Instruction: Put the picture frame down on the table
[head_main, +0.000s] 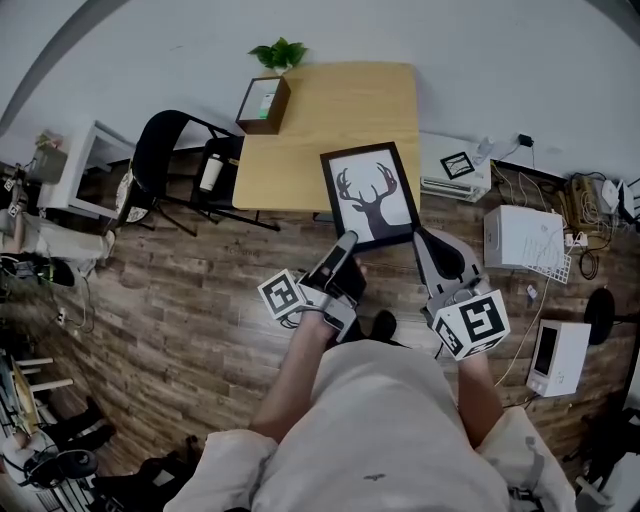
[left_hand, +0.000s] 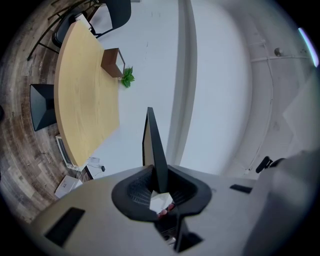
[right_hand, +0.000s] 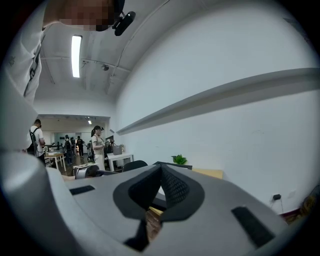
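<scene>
The picture frame (head_main: 370, 195), black-edged with a deer silhouette on white, hangs tilted over the near end of the wooden table (head_main: 330, 110). My left gripper (head_main: 347, 243) is shut on its lower left edge. In the left gripper view the frame (left_hand: 152, 145) stands edge-on, clamped between the pads of that gripper (left_hand: 159, 174). My right gripper (head_main: 422, 236) has its tips at the frame's lower right corner. In the right gripper view its jaws (right_hand: 161, 170) are closed, with a strip of white picture and black border between the pads. The frame's dark edge (right_hand: 175, 164) runs just beyond them.
A brown box (head_main: 263, 105) and a small green plant (head_main: 278, 52) stand at the table's far left corner. A black chair (head_main: 165, 150) is left of the table. White boxes (head_main: 525, 238) and cables lie on the floor to the right. People (right_hand: 97, 145) stand far off.
</scene>
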